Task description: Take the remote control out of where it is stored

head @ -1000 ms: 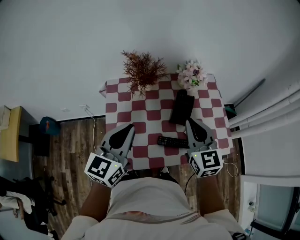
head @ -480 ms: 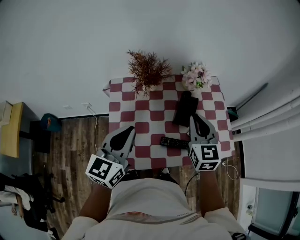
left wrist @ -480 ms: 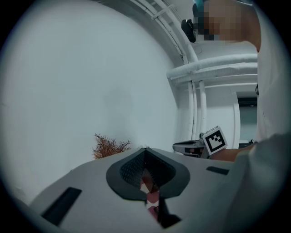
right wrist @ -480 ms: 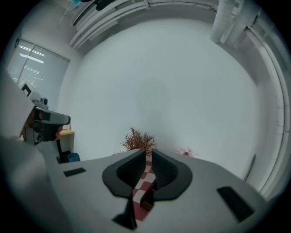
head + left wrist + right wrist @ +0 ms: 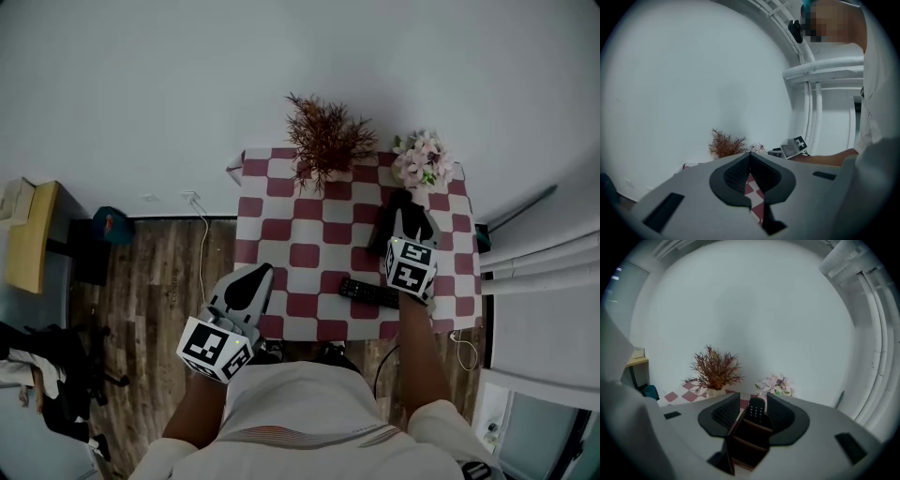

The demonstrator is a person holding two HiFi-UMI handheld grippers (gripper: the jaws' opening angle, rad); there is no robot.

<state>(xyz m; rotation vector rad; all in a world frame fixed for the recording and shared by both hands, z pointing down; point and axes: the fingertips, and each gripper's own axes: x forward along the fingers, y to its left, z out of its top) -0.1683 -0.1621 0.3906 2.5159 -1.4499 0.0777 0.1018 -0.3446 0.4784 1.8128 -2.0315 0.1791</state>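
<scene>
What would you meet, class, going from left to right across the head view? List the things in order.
left hand-held gripper → dried reddish plant → pink flowers

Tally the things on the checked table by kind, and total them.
Holder: 1
Remotes: 2, one lying flat, one upright in the holder
Plants: 2, red shrub, pink flowers
Total: 5

Home: checkered tablecloth (image 5: 305, 255), flowers (image 5: 422, 159), wood floor (image 5: 159, 281).
</scene>
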